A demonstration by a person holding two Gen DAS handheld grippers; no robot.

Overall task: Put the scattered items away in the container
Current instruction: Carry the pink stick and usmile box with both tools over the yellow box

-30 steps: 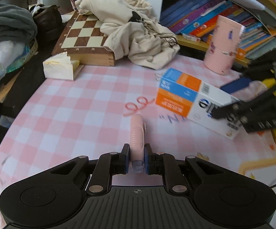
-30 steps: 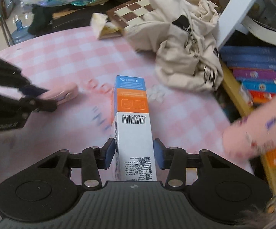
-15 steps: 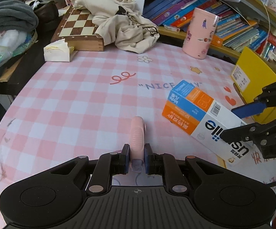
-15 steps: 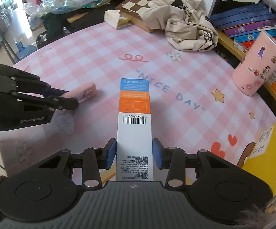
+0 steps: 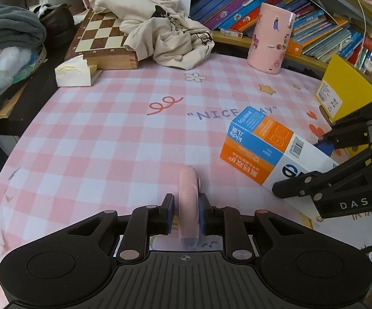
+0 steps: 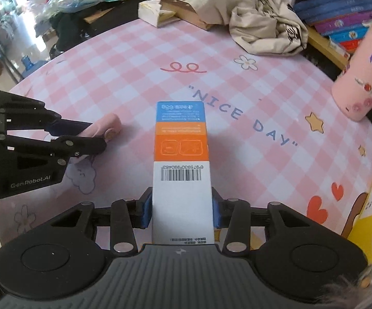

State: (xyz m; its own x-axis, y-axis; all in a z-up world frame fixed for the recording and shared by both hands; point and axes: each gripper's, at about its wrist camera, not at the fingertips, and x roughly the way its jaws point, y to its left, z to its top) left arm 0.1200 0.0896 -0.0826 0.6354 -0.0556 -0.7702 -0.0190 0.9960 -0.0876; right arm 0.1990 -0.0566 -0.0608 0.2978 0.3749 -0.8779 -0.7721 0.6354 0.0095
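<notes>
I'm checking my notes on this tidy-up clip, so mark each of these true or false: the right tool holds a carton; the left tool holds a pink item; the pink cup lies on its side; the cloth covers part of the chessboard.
1. The right tool holds the blue, orange and white carton. True.
2. The left tool has nothing between its fingers. False: the pink item sits between them as the jaws open.
3. The pink cup lies on its side. False: it stands upright.
4. The beige cloth covers part of the chessboard. True.
</notes>
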